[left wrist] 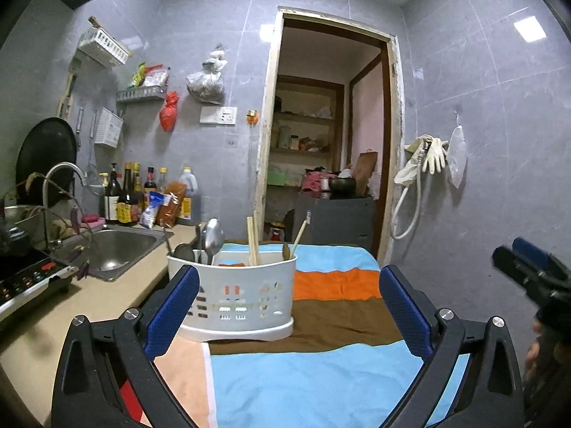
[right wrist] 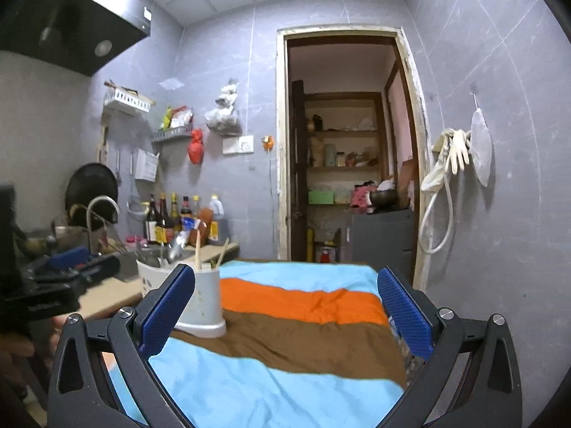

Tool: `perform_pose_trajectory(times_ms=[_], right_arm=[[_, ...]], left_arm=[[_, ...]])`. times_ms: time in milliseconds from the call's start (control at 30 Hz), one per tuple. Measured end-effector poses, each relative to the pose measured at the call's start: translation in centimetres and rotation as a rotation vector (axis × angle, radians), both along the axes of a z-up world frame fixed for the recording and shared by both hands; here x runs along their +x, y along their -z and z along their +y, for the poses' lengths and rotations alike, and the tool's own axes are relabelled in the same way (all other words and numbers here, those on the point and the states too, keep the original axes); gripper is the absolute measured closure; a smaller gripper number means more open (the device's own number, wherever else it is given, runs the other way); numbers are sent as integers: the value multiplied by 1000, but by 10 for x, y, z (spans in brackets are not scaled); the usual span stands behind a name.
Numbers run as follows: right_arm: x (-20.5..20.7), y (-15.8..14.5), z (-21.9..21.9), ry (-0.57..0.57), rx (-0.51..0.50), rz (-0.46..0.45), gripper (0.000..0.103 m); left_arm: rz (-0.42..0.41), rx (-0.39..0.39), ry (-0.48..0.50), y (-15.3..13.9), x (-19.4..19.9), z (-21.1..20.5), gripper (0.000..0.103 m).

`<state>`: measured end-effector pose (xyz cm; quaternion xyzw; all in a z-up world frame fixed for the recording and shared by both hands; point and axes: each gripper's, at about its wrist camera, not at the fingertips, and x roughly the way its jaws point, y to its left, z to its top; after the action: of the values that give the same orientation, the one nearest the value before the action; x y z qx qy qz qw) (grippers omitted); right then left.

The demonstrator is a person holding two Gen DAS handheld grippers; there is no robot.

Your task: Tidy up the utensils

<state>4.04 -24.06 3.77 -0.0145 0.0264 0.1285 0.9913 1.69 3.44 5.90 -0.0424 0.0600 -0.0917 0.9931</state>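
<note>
Both blue-padded fingers of the left gripper (left wrist: 289, 306) stand wide apart with nothing between them. Its left finger (left wrist: 171, 306) overlaps the near left corner of a white perforated plastic utensil caddy (left wrist: 242, 299), though contact cannot be told from this view. Spread just as wide and equally empty, the right gripper (right wrist: 285, 310) points over the striped cloth, its left finger (right wrist: 167, 306) in front of the same caddy, which sits off to its left side.

That caddy stands upright on a table cloth of light blue, orange and brown stripes (left wrist: 332, 321), near the cloth's left edge. Metal spoons (left wrist: 210, 239) rise from its left compartment, pale wooden chopsticks (left wrist: 252, 240) from the middle, and a single light stick with a small spoon (left wrist: 298, 240) lean in the right one.

Left of the table runs a beige counter (left wrist: 107, 296) with a stainless steel sink (left wrist: 117, 249) and a curved tap, and dark sauce bottles (left wrist: 125, 192) line the grey tiled wall behind. An open doorway (left wrist: 328, 135) shows shelves beyond.
</note>
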Motion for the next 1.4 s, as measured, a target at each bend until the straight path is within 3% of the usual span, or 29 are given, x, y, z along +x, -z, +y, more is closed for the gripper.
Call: perform_pose_trajectory(times_ms=[200,333,467,1400], right_arm=[[10,29,1,22,32,16,0],[16,38,2,43,22,33,0],[17,41,1,52,17,42,0],[16,35,6,37,16,48,0]], left_arm=[[37,-19,-58,28,0,8,4],[86,-8,-84,43,9,12,4],[85,-5,-105,49,8,17,4],[69,-3,-134,49,4,25,4]])
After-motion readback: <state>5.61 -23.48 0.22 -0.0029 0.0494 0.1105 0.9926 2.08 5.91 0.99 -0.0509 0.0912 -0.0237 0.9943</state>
